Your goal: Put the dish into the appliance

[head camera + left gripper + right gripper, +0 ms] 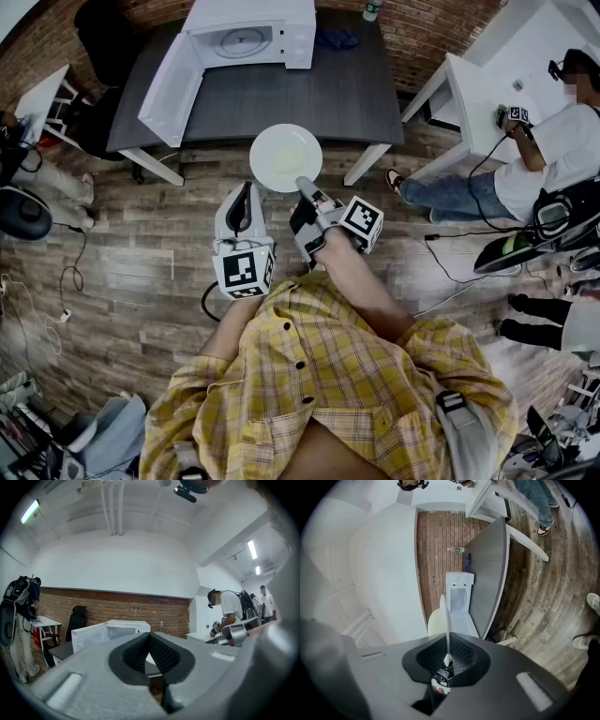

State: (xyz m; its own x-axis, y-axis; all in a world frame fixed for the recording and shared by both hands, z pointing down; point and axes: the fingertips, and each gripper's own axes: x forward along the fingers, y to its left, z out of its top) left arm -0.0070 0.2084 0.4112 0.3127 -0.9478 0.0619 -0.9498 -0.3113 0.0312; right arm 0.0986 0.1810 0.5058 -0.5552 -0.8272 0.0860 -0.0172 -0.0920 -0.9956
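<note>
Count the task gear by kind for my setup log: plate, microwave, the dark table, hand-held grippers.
Round white plate: 1
White microwave oven with its door open: 1
Dark grey rectangular table: 1
Hand-held grippers, left hand-held gripper and right hand-held gripper: 2
Total: 5

Bright, even light; fisheye-warped edges.

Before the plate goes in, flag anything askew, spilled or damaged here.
Nothing stands out. The plate looks whole and is clamped by its rim in the right gripper. The microwave sits on the table with its door swung open. The left gripper is empty, jaws together.
</note>
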